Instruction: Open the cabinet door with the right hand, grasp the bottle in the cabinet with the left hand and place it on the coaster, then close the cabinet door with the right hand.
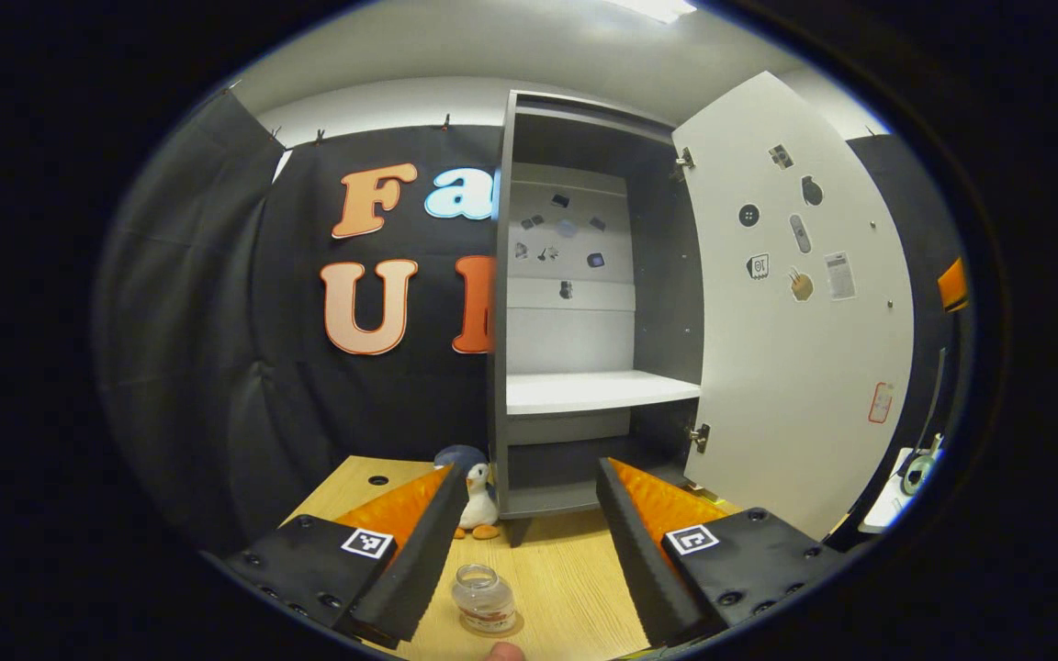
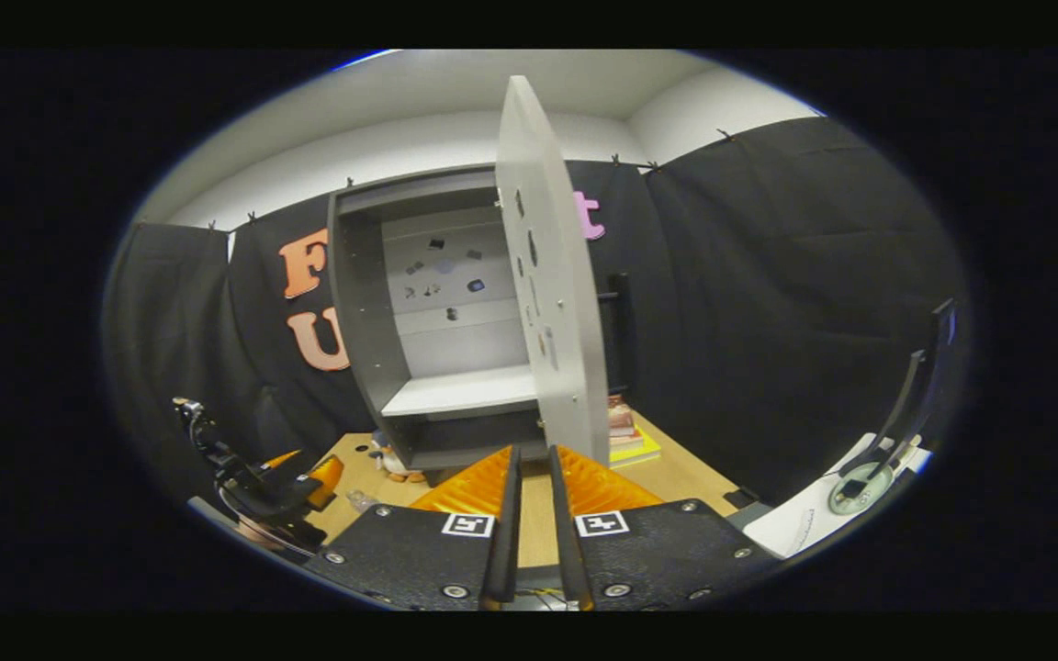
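The grey cabinet (image 1: 584,275) stands open, its white shelf (image 1: 598,390) bare. Its white door (image 1: 795,303) is swung wide to the right. A small clear bottle (image 1: 485,599) stands upright on a round coaster (image 1: 512,628) on the wooden table, low between the fingers of my left gripper (image 1: 531,470), which is open and not touching it. In the right gripper view the door (image 2: 547,275) is seen edge-on, just above and ahead of my right gripper (image 2: 534,452). Its fingers are drawn together with a thin slit between them and hold nothing. The left gripper (image 2: 309,477) shows at the lower left.
A plush duck (image 1: 477,503) sits by the cabinet's left foot. A stack of books (image 2: 625,431) lies behind the door on the table (image 2: 676,473). A black door handle (image 2: 619,330) is on the door's far side. A white surface with a cable (image 2: 860,491) is at the right.
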A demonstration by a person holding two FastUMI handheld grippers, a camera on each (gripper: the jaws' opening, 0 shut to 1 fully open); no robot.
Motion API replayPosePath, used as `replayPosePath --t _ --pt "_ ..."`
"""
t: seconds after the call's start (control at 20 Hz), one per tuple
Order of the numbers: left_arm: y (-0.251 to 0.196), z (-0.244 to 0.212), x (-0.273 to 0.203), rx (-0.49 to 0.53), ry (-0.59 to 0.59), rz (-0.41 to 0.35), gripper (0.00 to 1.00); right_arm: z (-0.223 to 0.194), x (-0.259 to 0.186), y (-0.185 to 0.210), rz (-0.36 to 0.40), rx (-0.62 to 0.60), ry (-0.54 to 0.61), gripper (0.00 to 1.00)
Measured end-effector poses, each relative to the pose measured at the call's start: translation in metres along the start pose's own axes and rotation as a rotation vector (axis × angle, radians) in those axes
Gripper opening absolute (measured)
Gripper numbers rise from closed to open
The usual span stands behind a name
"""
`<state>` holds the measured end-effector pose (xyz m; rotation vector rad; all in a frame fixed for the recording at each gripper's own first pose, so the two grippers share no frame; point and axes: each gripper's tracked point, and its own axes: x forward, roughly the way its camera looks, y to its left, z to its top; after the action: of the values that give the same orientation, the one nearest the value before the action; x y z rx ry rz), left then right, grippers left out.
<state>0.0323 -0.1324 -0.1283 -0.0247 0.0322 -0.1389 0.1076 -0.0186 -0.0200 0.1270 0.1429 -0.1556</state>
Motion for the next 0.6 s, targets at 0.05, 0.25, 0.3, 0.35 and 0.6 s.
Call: replayPosePath --t 0.05,0.25,0.3,0.35,0.6 --pt "0.003 0.005 -0.002 -0.009 0.000 0.009 0.92 0.004 0.001 -0.011 -0.010 -0.008 -0.009 0.18" --pt "0.018 0.016 -0.005 -0.035 0.006 0.053 0.92 0.020 0.013 -0.042 -0.017 -0.014 -0.039 0.17" --pt "0.023 0.019 -0.006 -0.036 0.005 0.065 0.92 0.022 0.019 -0.049 -0.016 -0.011 -0.039 0.23" --pt "0.028 0.020 -0.007 -0.028 0.008 0.080 0.92 0.020 0.027 -0.053 -0.002 -0.007 -0.034 0.25" --pt "0.060 0.031 -0.017 -0.043 0.012 0.169 0.94 0.021 0.055 -0.054 0.044 0.021 -0.038 0.30"
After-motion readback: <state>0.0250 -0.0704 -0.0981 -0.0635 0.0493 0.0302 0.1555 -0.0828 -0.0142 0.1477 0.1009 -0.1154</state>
